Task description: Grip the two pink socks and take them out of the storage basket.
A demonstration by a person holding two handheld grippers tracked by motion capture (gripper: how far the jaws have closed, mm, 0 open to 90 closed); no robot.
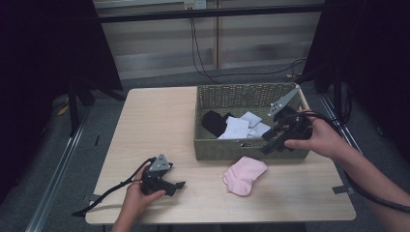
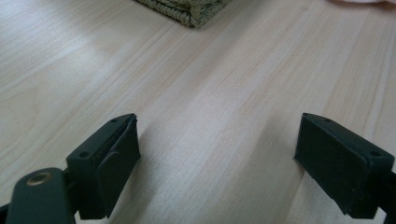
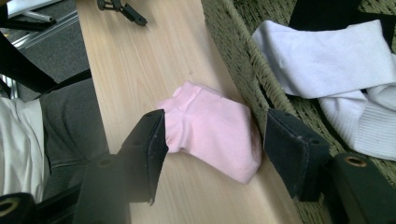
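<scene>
1. Progress (judged): white socks [image 1: 238, 127] and a black sock [image 1: 213, 122] lie inside the wicker basket [image 1: 232, 150]. One pink sock [image 1: 244, 174] remains on the table [image 1: 154, 125], just outside the basket's near wall. Loading appears mostly done.
2. Right gripper [image 1: 276, 140]: released, empty, above the basket's near wall; the pink sock lies below, framed between its jaws.
3. Left gripper [image 1: 170, 186]: released, empty, low over bare table.
4. The right gripper view shows the sock touching the basket wall; the high view leaves this unclear.
</scene>
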